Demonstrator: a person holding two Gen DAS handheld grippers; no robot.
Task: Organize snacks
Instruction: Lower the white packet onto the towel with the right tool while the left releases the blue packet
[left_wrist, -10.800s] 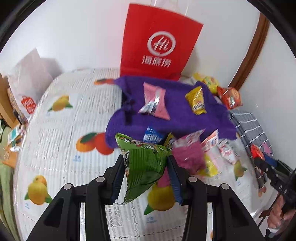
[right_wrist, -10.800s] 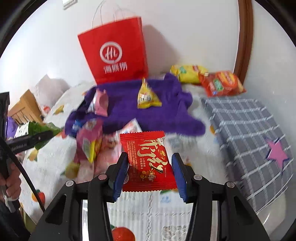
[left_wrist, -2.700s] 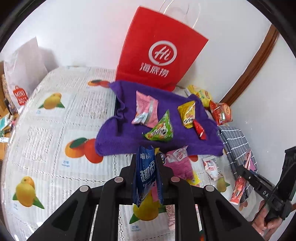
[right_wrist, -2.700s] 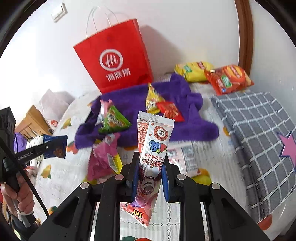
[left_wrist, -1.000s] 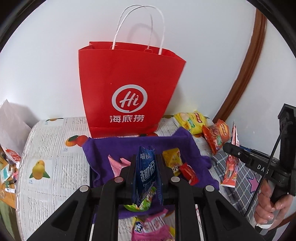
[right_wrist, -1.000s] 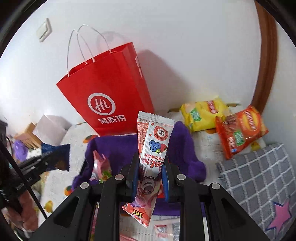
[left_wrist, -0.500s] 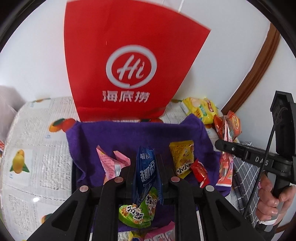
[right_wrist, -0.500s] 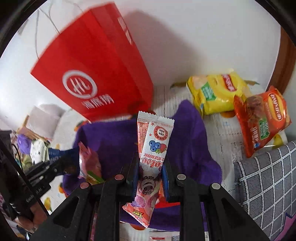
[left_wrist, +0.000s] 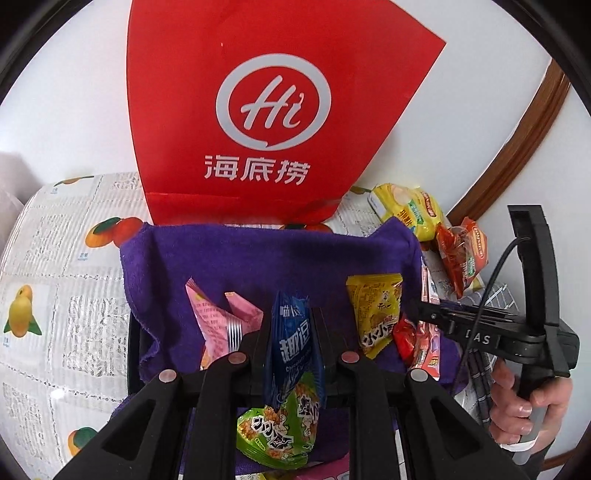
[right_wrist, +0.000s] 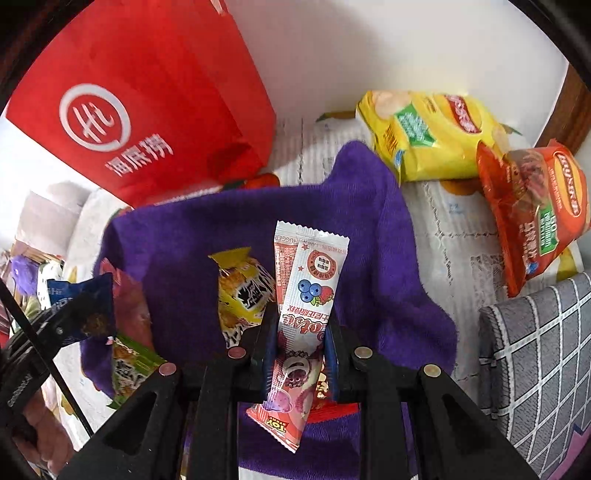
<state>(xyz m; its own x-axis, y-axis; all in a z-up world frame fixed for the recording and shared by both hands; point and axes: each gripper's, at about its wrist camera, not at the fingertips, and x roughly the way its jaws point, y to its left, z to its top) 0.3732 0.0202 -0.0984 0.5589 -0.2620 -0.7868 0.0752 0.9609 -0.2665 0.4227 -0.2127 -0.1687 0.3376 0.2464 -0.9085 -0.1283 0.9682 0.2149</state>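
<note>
My left gripper (left_wrist: 293, 334) is shut on a blue snack packet (left_wrist: 291, 343) and holds it upright over the purple towel (left_wrist: 258, 258). My right gripper (right_wrist: 301, 325) is shut on a pink-and-white berry snack stick (right_wrist: 306, 302), also above the towel (right_wrist: 369, 266). On the towel lie a pink packet (left_wrist: 218, 321), a yellow packet (left_wrist: 378, 310), a small red packet (left_wrist: 404, 338) and a green packet (left_wrist: 280, 432). In the left wrist view the right gripper (left_wrist: 421, 310) shows at the right with its stick. In the right wrist view the left gripper (right_wrist: 85, 310) shows at the left with the blue packet.
A red paper bag (left_wrist: 258, 110) stands behind the towel against the wall. A yellow chip bag (right_wrist: 428, 133) and an orange chip bag (right_wrist: 535, 206) lie at the back right. A grey checked cloth (right_wrist: 535, 350) lies at the right. The fruit-print tablecloth (left_wrist: 66, 258) spreads left.
Both grippers have moved forward and lower over the purple towel, each still holding its packet. The red bag and chip bags look larger and closer.
</note>
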